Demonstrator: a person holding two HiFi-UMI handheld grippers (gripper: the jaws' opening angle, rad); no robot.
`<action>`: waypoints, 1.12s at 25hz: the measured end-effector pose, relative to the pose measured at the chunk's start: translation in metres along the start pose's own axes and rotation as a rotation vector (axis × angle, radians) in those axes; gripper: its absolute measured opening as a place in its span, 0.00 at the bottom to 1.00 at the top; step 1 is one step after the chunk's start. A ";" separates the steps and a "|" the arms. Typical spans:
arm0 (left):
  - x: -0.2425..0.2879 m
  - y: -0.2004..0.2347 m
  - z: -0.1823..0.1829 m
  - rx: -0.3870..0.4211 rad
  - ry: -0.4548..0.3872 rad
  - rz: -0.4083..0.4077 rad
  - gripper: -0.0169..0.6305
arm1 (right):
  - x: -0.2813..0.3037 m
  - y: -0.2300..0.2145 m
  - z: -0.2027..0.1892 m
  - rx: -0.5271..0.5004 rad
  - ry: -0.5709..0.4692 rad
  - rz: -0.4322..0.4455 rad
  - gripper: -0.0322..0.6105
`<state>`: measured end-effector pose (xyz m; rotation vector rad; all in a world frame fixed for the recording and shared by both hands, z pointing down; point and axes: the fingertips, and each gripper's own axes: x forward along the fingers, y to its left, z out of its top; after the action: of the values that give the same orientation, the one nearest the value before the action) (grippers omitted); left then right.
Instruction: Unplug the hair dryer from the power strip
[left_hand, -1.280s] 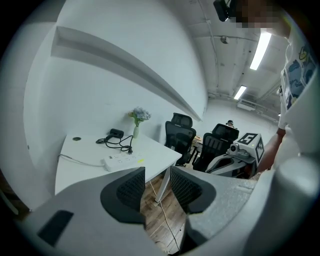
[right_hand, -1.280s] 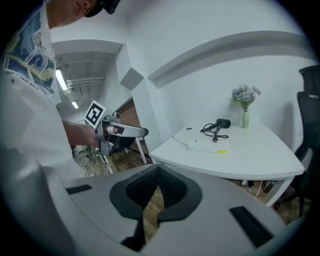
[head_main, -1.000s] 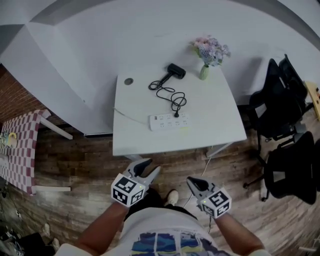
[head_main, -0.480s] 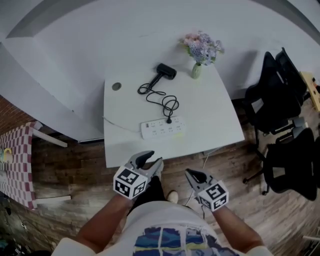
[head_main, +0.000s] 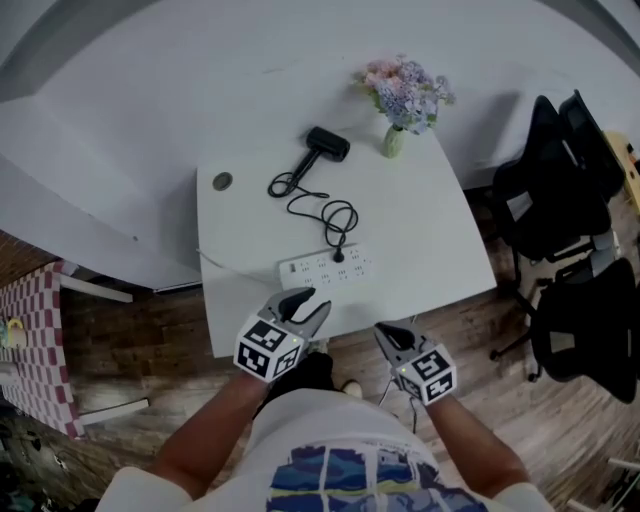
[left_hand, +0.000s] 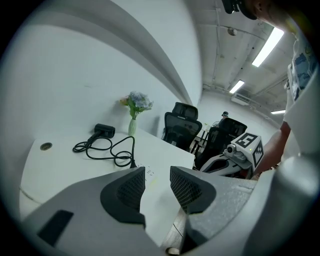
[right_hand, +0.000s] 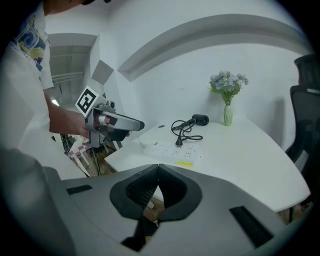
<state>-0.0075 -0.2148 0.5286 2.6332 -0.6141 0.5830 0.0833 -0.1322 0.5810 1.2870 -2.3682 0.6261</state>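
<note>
A black hair dryer (head_main: 327, 143) lies at the back of the white table (head_main: 430, 230). Its black cord (head_main: 312, 200) loops forward to a plug (head_main: 338, 256) that sits in the white power strip (head_main: 325, 269) near the front edge. My left gripper (head_main: 312, 303) hangs open just over that front edge, short of the strip, with nothing between its jaws. My right gripper (head_main: 385, 334) is shut and empty, off the table in front of the edge. In the right gripper view the strip (right_hand: 170, 150), plug (right_hand: 178, 143) and dryer (right_hand: 200, 119) lie ahead.
A green vase of flowers (head_main: 395, 140) stands at the table's back right corner. A round cable hole (head_main: 221, 181) is at the back left. Black office chairs (head_main: 560, 210) crowd the right side. A checked table (head_main: 30, 350) is at far left.
The table has come closer in the head view. Both grippers have moved forward to its front edge; the left one now reaches over it.
</note>
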 end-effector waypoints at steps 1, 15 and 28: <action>0.004 0.005 0.001 -0.001 0.006 -0.002 0.24 | 0.006 -0.005 0.001 0.003 0.005 -0.001 0.05; 0.061 0.052 0.001 0.004 0.109 -0.065 0.24 | 0.073 -0.051 0.025 0.009 0.027 -0.044 0.05; 0.104 0.077 -0.005 -0.002 0.187 -0.115 0.24 | 0.113 -0.081 0.025 0.058 0.060 -0.084 0.05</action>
<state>0.0392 -0.3115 0.6014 2.5534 -0.4038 0.7810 0.0912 -0.2624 0.6354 1.3652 -2.2503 0.7025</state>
